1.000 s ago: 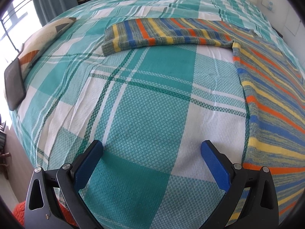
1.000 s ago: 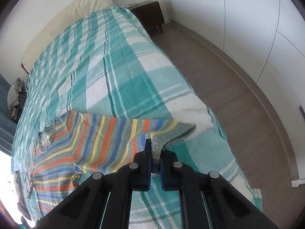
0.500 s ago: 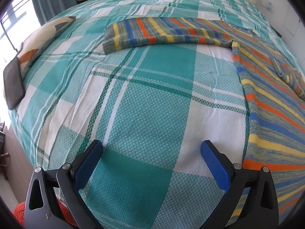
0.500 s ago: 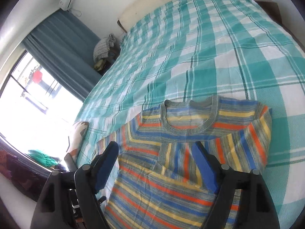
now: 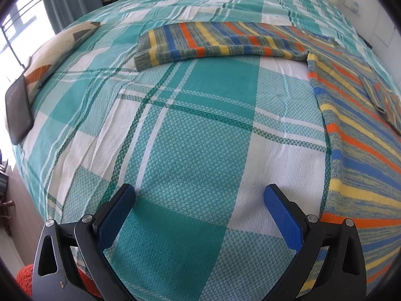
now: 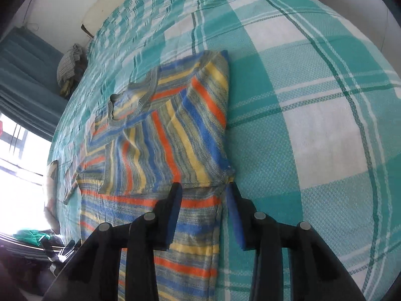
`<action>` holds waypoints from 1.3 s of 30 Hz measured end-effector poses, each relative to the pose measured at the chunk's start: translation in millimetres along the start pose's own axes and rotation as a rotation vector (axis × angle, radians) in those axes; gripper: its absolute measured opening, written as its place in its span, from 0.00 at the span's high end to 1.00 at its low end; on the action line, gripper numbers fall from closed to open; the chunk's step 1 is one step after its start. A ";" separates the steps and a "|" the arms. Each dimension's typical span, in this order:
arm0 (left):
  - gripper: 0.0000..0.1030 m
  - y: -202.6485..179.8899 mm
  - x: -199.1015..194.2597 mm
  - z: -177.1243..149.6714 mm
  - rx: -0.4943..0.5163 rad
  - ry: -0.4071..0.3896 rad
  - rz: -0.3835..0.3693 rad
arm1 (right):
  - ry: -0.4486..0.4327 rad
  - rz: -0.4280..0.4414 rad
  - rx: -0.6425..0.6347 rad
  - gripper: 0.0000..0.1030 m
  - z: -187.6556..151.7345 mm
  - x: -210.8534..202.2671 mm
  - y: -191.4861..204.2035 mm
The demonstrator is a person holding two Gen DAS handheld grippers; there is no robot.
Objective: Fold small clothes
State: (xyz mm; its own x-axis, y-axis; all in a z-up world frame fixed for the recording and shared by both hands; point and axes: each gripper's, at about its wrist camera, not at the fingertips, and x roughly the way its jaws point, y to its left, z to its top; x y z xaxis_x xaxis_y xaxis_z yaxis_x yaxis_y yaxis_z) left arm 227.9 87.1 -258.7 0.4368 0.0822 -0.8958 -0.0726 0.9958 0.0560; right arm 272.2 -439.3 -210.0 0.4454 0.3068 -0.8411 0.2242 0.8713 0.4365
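We see bed under teal-and-white checked cover. Striped sweater lies flat on it, one sleeve folded across chest, other sleeve stretched out sideways. Patterned cushion rests near window-side edge, dark flat tablet-like thing just beside it.

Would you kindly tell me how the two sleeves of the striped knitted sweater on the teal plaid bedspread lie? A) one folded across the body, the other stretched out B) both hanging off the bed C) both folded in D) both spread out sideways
A: one sleeve of the striped knitted sweater lies folded across its body, while the other sleeve stretches flat over the teal plaid bedspread.
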 end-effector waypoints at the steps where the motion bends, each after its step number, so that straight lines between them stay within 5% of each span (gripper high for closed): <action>1: 0.00 -0.3 0.1 0.0 0.000 -0.001 0.002 | -0.006 0.005 -0.032 0.63 -6.3 -5.8 5.7; 5: 0.00 0.3 -0.3 -1.9 -0.001 -0.009 0.000 | -0.074 0.011 -0.108 0.45 -46.9 -30.1 16.5; 9: 0.00 1.0 -0.4 -4.3 0.002 -0.015 -0.006 | -0.148 -0.121 -0.138 0.36 -98.6 -45.3 4.1; 15: 0.00 -2.0 0.2 -6.2 0.007 -0.023 0.007 | -0.265 -0.205 -0.028 0.33 -178.3 -85.0 -36.6; 18: 0.00 -2.6 0.4 -6.5 0.007 -0.026 0.012 | -0.348 -0.262 0.016 0.22 -211.9 -103.4 -46.6; 39: 0.00 -3.6 1.1 -8.4 0.010 -0.037 0.012 | -0.385 -0.316 -0.028 0.21 -208.2 -95.4 -41.0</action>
State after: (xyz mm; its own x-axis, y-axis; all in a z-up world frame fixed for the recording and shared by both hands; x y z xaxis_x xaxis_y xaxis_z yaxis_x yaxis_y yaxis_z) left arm 221.1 83.3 -263.5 0.4687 0.0952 -0.8782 -0.0692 0.9951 0.0710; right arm 40.0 -424.5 -214.1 0.6482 -0.1335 -0.7496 0.3794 0.9102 0.1660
